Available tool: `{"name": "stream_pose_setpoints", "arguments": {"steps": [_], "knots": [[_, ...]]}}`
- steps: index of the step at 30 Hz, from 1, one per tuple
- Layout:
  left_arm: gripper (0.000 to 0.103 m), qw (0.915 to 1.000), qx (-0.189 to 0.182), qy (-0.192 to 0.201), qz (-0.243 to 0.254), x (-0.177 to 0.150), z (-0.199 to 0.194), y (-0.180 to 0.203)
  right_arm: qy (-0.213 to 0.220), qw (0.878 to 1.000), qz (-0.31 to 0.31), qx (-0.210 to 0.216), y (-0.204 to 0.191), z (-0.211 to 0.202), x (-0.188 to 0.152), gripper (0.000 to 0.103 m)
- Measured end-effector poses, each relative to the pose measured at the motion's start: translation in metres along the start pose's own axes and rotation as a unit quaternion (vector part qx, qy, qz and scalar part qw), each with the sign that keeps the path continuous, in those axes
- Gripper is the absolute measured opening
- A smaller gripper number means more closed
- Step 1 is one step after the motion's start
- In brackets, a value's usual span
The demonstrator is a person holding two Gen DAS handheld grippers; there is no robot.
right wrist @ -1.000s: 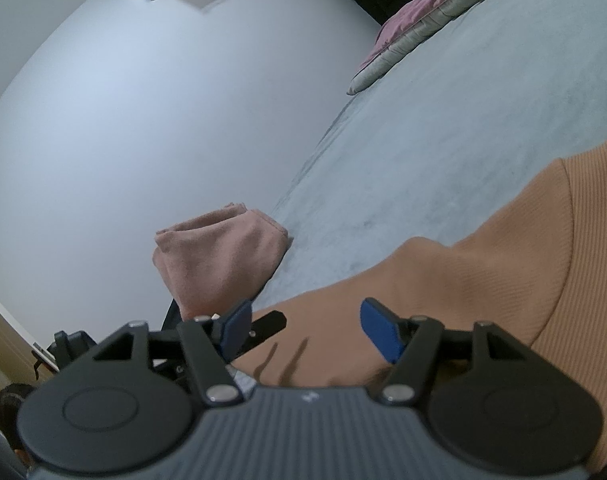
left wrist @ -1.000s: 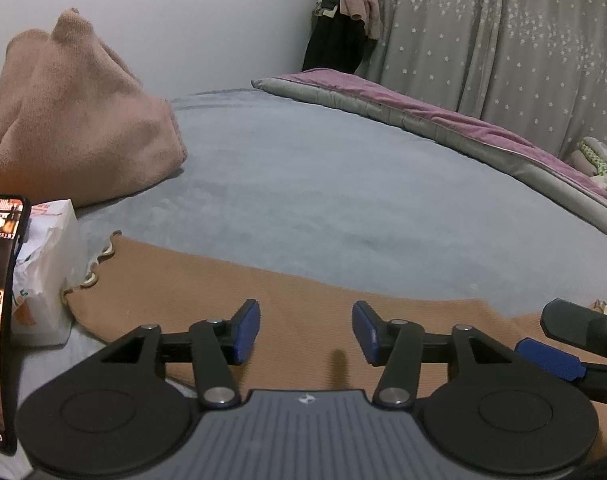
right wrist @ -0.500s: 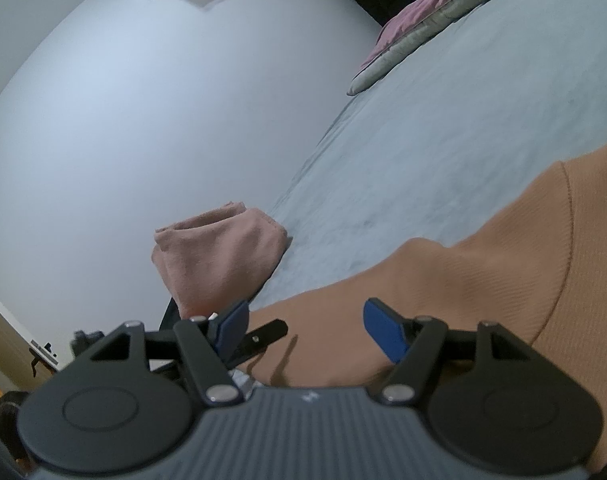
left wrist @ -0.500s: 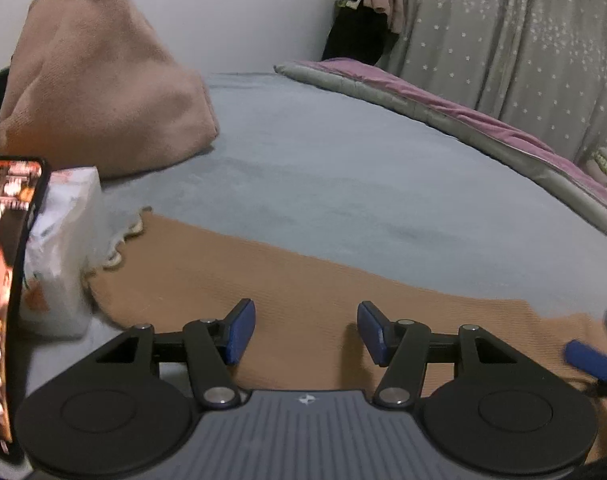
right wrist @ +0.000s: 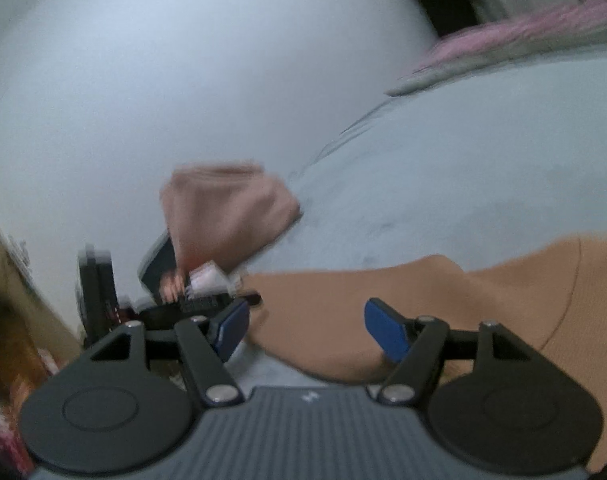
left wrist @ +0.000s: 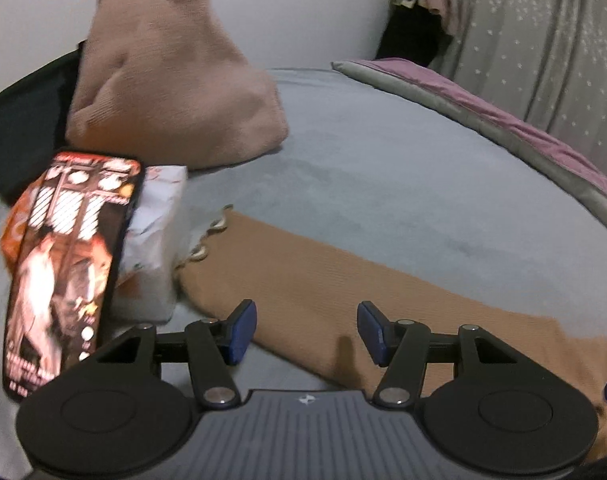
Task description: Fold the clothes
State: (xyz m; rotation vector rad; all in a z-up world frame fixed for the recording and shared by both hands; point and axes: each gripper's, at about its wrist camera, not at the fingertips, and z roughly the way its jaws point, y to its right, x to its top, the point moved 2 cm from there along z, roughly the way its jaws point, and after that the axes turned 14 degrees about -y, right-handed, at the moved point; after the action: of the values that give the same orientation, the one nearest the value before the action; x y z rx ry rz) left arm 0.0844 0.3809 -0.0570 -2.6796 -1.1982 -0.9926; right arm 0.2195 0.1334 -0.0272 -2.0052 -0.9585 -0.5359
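An orange-brown ribbed garment [left wrist: 343, 280] lies flat on the grey-blue bed; its sleeve with a scalloped cuff [left wrist: 207, 240] reaches toward the left. My left gripper [left wrist: 306, 332] hovers open just above the sleeve, nothing between its blue pads. In the right wrist view the same garment [right wrist: 483, 300] fills the lower right, and my right gripper [right wrist: 306, 330] stands open over its edge, empty. That view is blurred. A folded pink knit [left wrist: 171, 92] leans against the wall at the back left, also visible as the pink knit [right wrist: 223, 212].
A phone with a lit screen [left wrist: 63, 268] stands propped against a white tissue pack [left wrist: 155, 240] at the left. A grey and purple quilt [left wrist: 503, 120] runs along the bed's far right edge before a dotted curtain [left wrist: 543, 40]. White wall behind.
The left gripper has swung leftward along the sleeve, bringing the phone and tissue pack closer into view. The right gripper has rolled and risen a little, blurring its view. Both stay open.
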Motion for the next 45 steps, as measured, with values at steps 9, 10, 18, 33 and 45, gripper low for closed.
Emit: {"name": "stream_pose_setpoints", "arguments": {"steps": [9,10,18,33,45], "knots": [[0.035,0.9939,-0.033,-0.005,-0.105,-0.001,0.013,-0.026,-0.078,0.988,-0.111,-0.078,-0.037,0.033,-0.014,0.055],[0.029,0.9942,-0.028,0.0,-0.104,-0.001,0.015,-0.025,-0.083,0.986,-0.113,-0.087,-0.039,0.038,-0.015,0.054],[0.008,0.9958,-0.017,0.026,-0.086,0.0,0.022,-0.022,-0.102,0.955,-0.187,-0.208,-0.063,0.081,-0.027,0.039],[0.014,0.9967,0.059,0.055,-0.014,0.007,0.011,-0.003,-0.059,0.966,-0.179,-0.175,-0.071,0.06,-0.023,0.024],[0.027,0.9906,-0.026,0.065,0.117,-0.012,-0.001,0.06,0.018,0.954,-0.06,-0.293,-0.008,0.001,0.0,0.048]]}}
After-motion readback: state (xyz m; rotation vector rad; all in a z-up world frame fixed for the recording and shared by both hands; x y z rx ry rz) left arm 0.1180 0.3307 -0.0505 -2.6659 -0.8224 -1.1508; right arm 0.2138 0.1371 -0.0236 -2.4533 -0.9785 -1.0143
